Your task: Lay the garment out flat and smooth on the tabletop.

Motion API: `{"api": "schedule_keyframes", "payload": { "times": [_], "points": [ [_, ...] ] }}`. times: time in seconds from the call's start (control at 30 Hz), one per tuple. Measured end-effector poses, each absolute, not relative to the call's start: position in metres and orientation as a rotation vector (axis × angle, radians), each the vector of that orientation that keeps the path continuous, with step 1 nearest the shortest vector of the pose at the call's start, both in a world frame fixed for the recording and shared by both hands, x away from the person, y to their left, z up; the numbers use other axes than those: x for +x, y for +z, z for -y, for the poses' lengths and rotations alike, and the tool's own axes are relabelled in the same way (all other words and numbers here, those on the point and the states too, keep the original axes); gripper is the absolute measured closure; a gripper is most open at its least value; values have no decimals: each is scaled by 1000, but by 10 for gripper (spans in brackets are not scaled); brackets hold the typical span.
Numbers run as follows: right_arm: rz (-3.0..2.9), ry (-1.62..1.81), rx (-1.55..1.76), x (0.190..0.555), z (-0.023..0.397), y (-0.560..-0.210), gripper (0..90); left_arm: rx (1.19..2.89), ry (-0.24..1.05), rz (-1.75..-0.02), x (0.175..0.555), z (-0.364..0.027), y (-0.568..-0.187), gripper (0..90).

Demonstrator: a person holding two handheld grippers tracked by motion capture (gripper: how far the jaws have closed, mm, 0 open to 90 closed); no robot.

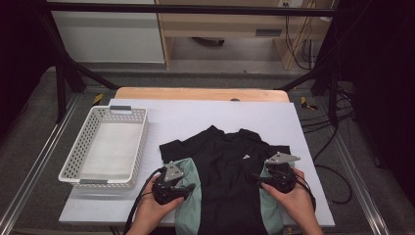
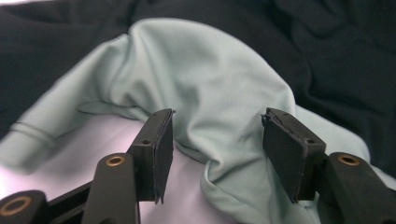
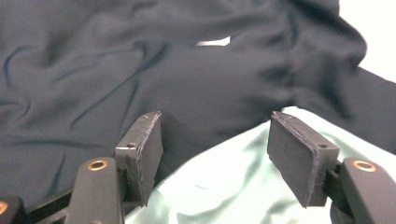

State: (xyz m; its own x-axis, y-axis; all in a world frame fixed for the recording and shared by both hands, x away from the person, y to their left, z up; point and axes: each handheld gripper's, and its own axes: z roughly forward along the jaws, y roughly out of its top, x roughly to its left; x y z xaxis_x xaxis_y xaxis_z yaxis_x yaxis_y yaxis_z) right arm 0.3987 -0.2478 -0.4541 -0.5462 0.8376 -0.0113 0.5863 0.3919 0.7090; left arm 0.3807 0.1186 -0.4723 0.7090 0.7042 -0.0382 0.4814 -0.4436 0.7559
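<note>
A black T-shirt [image 1: 225,161] lies face up on the white sheet, on top of a pale mint garment [image 1: 192,198] whose sleeves stick out on both sides. My left gripper [image 1: 188,182] is at the left mint sleeve [image 2: 201,84]. Its jaws stand apart [image 2: 217,140], and a raised fold of mint cloth sits between them without being pinched. My right gripper [image 1: 255,178] hovers at the right side where the black shirt [image 3: 140,70] meets the mint cloth [image 3: 233,186]. Its jaws are also apart [image 3: 215,149], with nothing pressed between the pads.
A white perforated basket [image 1: 142,142] stands on the left of the white sheet [image 1: 195,115]. The sheet covers a wooden table [image 1: 200,93]. Black frame bars and cables surround the table. The garments hang over the sheet's near edge.
</note>
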Motion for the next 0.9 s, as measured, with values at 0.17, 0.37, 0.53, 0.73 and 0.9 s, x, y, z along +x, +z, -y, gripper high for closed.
{"api": "schedule_keyframes", "payload": {
  "times": [0.17, 0.37, 0.53, 0.73, 0.9],
  "points": [
    [-2107, 1028, 1295, 396, 283, -443, 368, 2071, 402, -925, 378, -133, -464, 408],
    [-1987, 973, 1392, 402, 313, -447, 378, 2035, 421, -952, 378, -144, -460, 402],
    [-1986, 936, 1467, 408, 323, -456, 379, 2033, 425, -959, 379, -146, -460, 400],
    [-2053, 884, 1484, 409, 323, -464, 540, 2042, 423, -956, 379, -144, -461, 395],
    [-2089, 861, 1454, 403, 322, -465, 745, 2047, 423, -952, 378, -144, -461, 394]
  ]
}}
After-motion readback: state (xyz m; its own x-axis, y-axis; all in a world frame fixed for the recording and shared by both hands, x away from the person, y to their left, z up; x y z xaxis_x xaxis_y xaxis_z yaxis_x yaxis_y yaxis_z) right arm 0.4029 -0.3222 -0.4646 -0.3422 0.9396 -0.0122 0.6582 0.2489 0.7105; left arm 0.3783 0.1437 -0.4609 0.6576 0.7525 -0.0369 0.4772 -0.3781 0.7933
